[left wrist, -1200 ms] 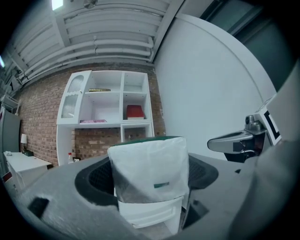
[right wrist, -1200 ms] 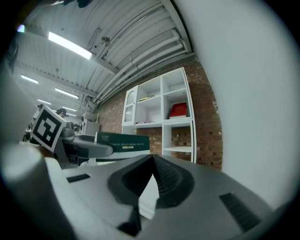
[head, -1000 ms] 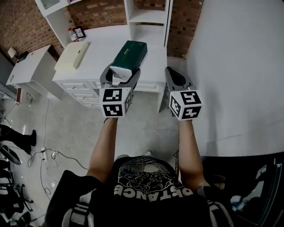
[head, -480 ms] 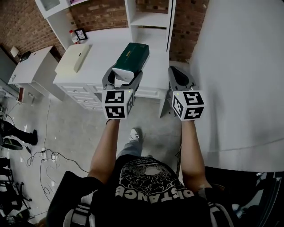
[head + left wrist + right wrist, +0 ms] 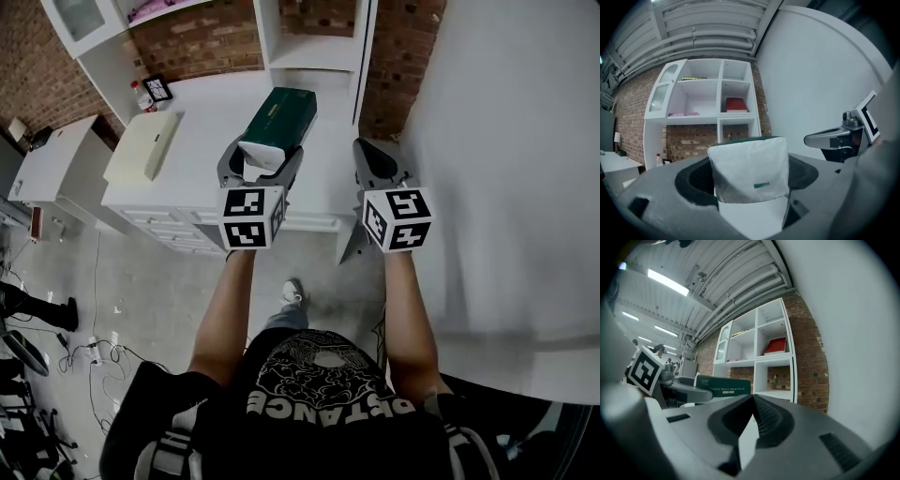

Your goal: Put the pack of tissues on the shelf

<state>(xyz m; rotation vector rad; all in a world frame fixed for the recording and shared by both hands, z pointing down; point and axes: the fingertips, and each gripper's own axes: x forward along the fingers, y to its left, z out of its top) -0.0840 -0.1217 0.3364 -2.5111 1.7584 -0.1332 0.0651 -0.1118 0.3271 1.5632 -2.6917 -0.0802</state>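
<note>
Grey left claw (image 5: 262,156), right claw (image 5: 367,148); black printed T-shirt (image 5: 319,398)

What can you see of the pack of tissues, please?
The pack of tissues is a soft rectangular block in plastic-looking wrap, dark green on top and side with pale lettering, white at its near end. The left tool grips that white end, holding it aloft, pointing toward the white shelves.

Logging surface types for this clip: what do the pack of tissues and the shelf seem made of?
Pack of tissues: probably soft plastic film; its white end looks thin, creased, faintly glossy.
Shelf: flat white boards, smooth matt finish, likely painted or laminated wood; which, I cannot tell.
</note>
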